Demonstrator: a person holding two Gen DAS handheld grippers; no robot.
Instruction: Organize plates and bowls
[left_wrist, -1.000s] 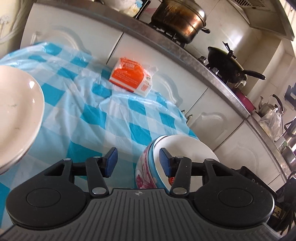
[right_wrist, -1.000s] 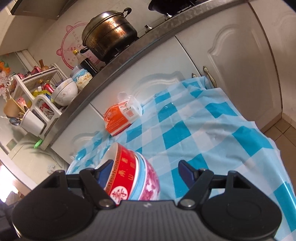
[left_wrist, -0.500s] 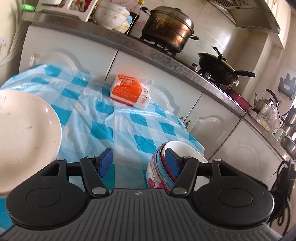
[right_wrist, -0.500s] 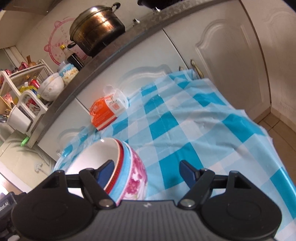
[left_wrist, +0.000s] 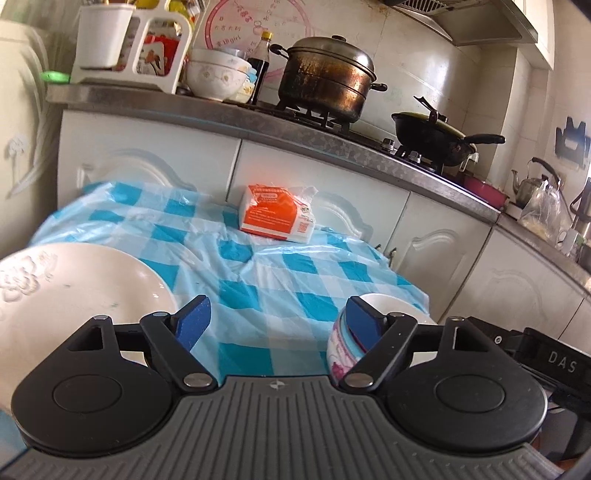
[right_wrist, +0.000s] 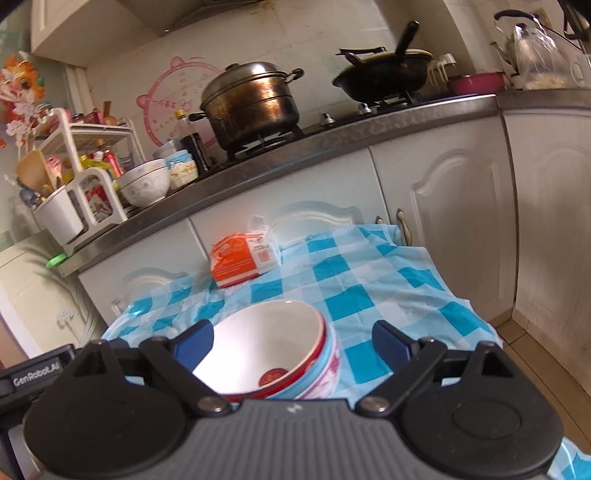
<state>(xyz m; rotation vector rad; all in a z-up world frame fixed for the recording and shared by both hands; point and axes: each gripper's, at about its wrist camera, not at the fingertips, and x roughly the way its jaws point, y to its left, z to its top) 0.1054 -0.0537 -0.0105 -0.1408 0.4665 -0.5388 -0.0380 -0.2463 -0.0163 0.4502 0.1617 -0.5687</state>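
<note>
Jaws of the left gripper (left_wrist: 275, 319) stood wide apart, having just been opening, nothing between them. Jaws of the right gripper (right_wrist: 291, 345) likewise spread, just opening; stacked bowls (right_wrist: 273, 347) sat between the pads, untouched as far as could be seen. White plate (left_wrist: 74, 295) lay at the left on the blue-checked tablecloth (left_wrist: 288, 273). Orange packet (left_wrist: 275, 216) rested at the cloth's far edge, against the cabinets. Steamer pot (left_wrist: 327, 75) and black wok (left_wrist: 432, 136) stood on the counter's stove.
</note>
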